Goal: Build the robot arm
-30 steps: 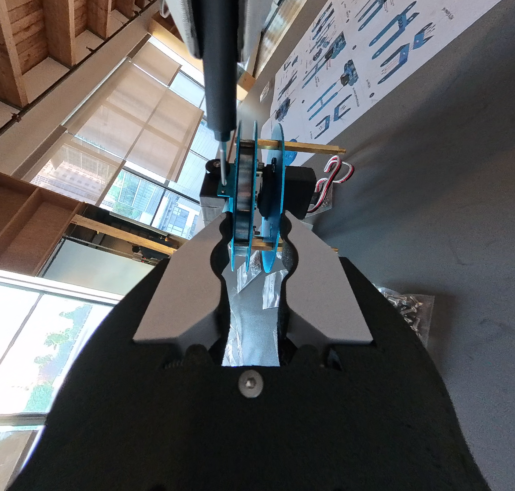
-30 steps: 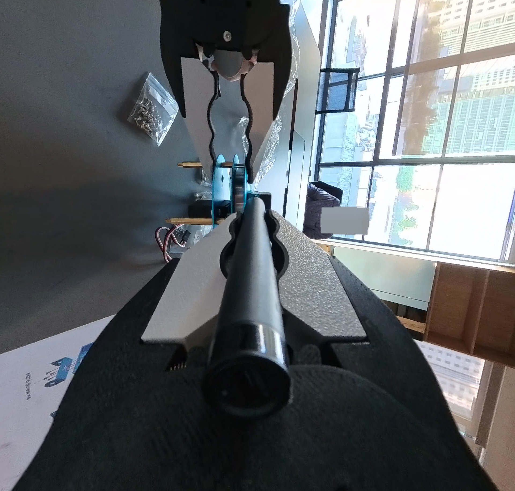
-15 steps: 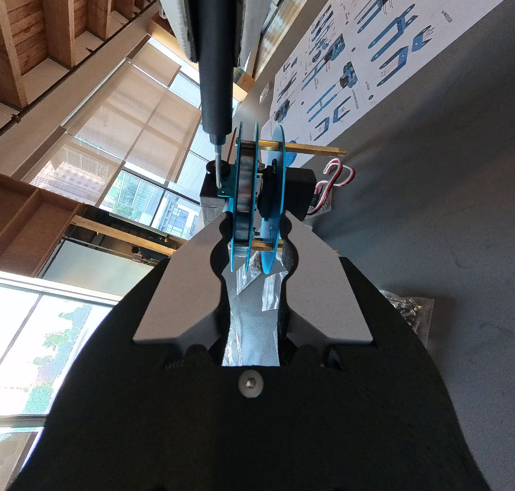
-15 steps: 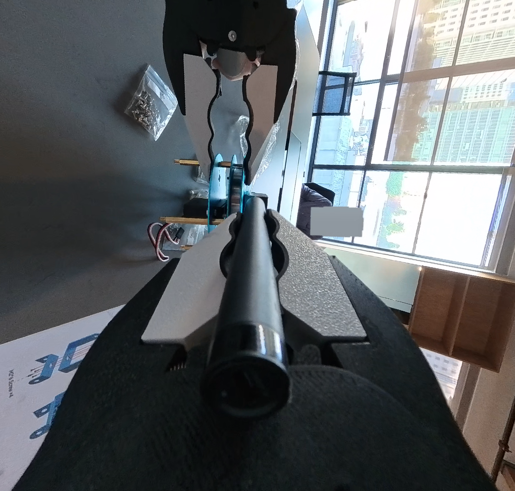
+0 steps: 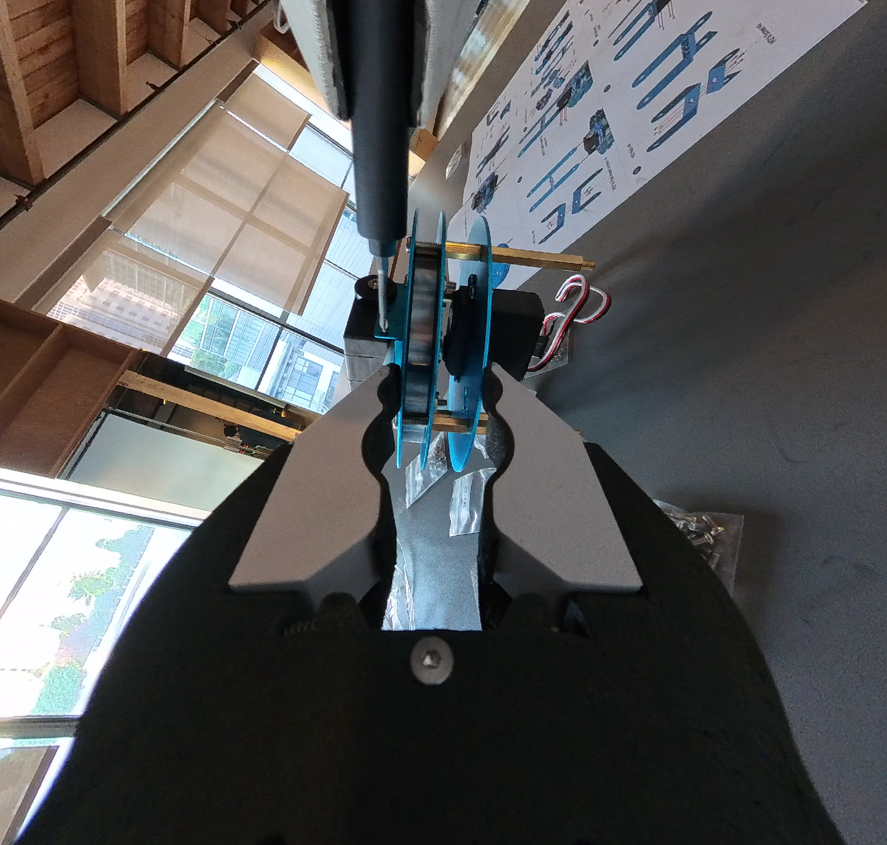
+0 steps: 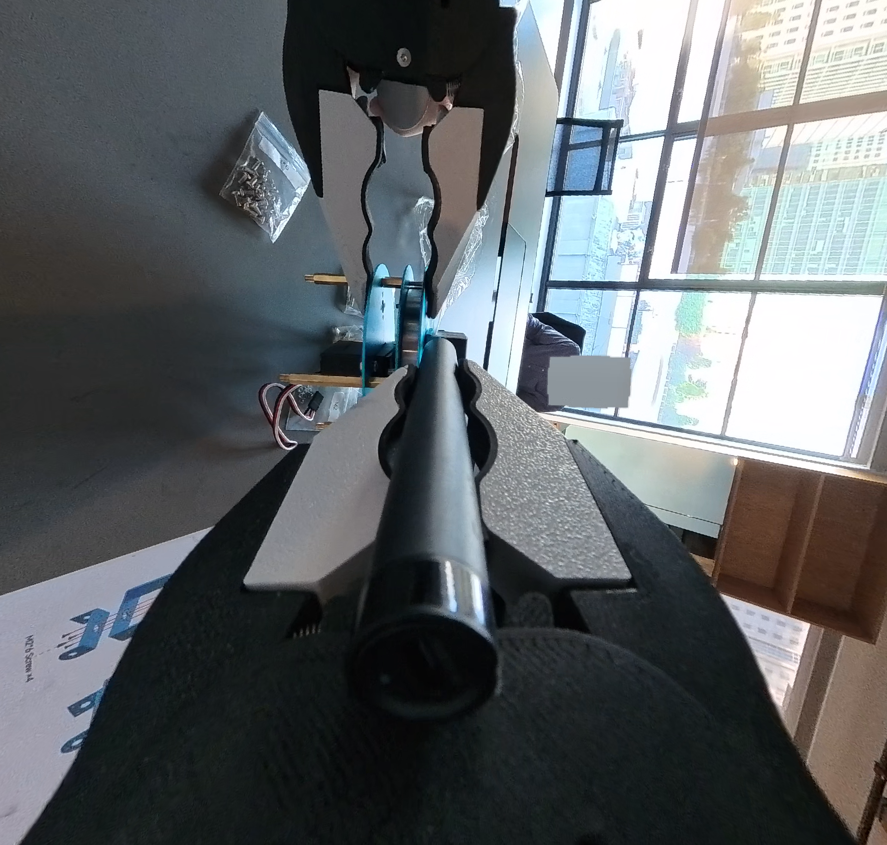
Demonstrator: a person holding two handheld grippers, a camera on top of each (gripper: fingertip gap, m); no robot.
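Observation:
My left gripper point(image 5: 439, 380) is shut on a blue disc assembly point(image 5: 434, 342) made of blue plates, brass standoffs and a black servo with red-white wires, standing on edge on the grey table point(image 5: 720, 390). My right gripper point(image 6: 434, 373) is shut on a black screwdriver point(image 6: 432, 486). In the left wrist view the screwdriver point(image 5: 379, 126) comes down from the top and its thin metal tip point(image 5: 381, 303) rests on a small blue bracket beside the servo. In the right wrist view the left gripper point(image 6: 401, 294) faces me, clamping the blue assembly point(image 6: 384, 327).
A white instruction sheet point(image 5: 624, 102) with blue part drawings lies on the table beyond the assembly. A clear bag of screws point(image 5: 701, 538) lies to the right; it also shows in the right wrist view point(image 6: 261, 183). Small plastic bags point(image 5: 461, 505) lie under the left gripper. Windows and wooden shelves surround. The tips of one gripper are about 8 cm away from the tips of the other.
The screwdriver tip stays on the blue bracket. The right gripper has shifted slightly, so the view past it drifted. The left gripper holds the assembly still.

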